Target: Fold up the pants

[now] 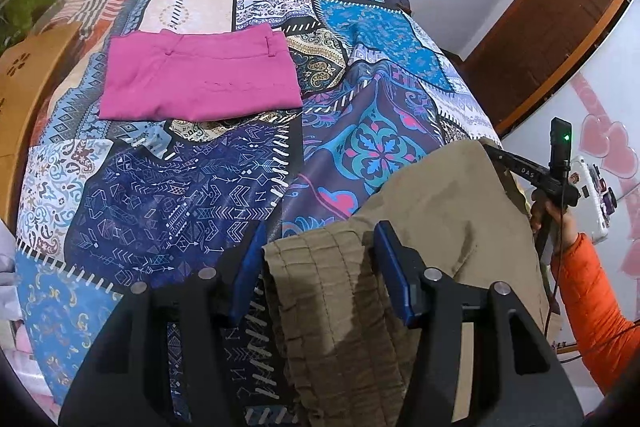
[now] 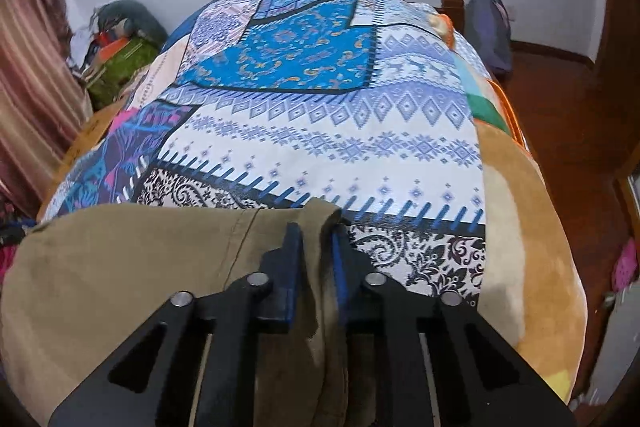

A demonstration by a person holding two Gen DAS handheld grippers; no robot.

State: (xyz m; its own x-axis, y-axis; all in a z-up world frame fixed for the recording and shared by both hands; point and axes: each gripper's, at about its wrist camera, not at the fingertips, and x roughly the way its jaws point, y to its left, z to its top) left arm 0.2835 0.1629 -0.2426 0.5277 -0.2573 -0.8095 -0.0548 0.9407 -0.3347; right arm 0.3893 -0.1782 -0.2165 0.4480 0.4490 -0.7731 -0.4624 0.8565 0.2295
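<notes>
Khaki pants point(image 1: 436, 211) lie at the near edge of the bed. My left gripper point(image 1: 320, 243) has its blue pads wide apart around the gathered elastic waistband point(image 1: 328, 291), open. In the right wrist view my right gripper point(image 2: 316, 239) is shut on a bunched fold of the khaki pants point(image 2: 120, 267), which spread to the left over the bedspread. The right gripper also shows in the left wrist view point(image 1: 496, 151), at the pants' far right corner, held by a hand in an orange sleeve.
A folded pink pair of pants point(image 1: 200, 79) lies farther back on the patchwork bedspread point(image 1: 180, 195). A wooden bed frame point(image 1: 24, 99) runs along the left. A brown door point(image 1: 560, 27) and a wall stand at the right. An orange blanket point(image 2: 528, 227) edges the bed.
</notes>
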